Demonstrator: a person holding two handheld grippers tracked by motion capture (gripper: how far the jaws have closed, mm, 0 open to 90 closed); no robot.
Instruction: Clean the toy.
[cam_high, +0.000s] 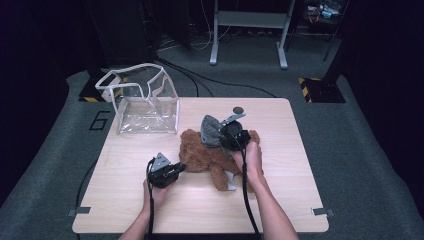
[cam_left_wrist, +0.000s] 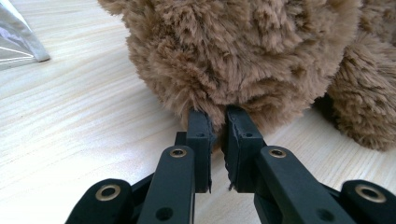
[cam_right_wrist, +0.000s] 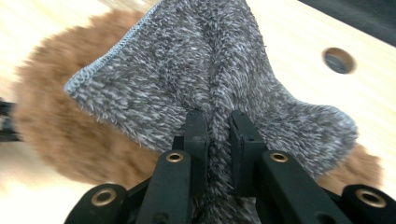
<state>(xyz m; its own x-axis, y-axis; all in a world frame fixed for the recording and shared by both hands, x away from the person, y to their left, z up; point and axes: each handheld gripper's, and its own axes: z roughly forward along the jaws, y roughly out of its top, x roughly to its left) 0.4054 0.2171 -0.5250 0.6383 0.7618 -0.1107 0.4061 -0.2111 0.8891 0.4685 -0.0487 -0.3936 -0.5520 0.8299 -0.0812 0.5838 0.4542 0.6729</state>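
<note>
A brown plush bear (cam_high: 210, 155) lies on the wooden table (cam_high: 280, 200), near its middle. My left gripper (cam_high: 175, 171) is at the bear's left end, shut on a tuft of its fur (cam_left_wrist: 217, 112). Above the bear my right gripper (cam_high: 222, 135) is shut on a grey fluffy cloth (cam_high: 211, 131), which hangs lifted over the toy. In the right gripper view the cloth (cam_right_wrist: 205, 70) is pinched between the two black jaws and spreads out over the brown bear (cam_right_wrist: 56, 126).
A clear plastic bag (cam_high: 145, 100) with white trim stands open at the table's back left; its corner (cam_left_wrist: 18, 44) lies left of the bear. A round hole (cam_high: 238, 110) is in the tabletop behind the bear. A grey desk frame (cam_high: 247, 30) stands beyond.
</note>
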